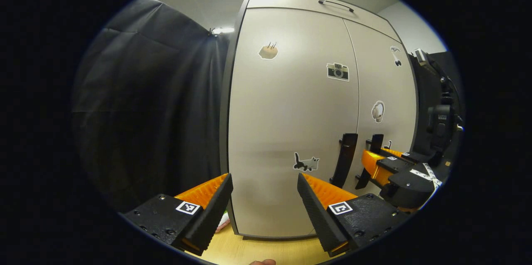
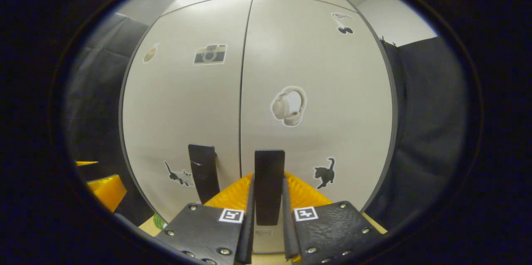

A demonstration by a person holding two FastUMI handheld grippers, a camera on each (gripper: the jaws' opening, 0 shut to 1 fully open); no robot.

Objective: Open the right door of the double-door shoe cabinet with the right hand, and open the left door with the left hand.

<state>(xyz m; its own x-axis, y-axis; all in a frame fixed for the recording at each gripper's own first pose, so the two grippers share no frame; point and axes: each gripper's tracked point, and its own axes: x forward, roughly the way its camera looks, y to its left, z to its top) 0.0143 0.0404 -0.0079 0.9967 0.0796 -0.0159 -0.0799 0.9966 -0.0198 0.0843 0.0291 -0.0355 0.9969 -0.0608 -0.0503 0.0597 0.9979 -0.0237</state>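
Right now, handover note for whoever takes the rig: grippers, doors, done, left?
Right gripper: shut on the right door handle.
Left gripper: open, holding nothing, facing the left door; the left door handle sits off to its right.
Both doors look closed, right door included.
Done: right handle gripped.
Left: pull right door open, grip left handle, open left door.

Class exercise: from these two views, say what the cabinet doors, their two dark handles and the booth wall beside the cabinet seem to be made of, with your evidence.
Left door and right door: probably laminated board, matt, with soft glare and stickers lying flat.
Left handle and right handle: flat dark bars, metal or plastic, cannot tell.
Booth wall: black cloth, hanging in folds.
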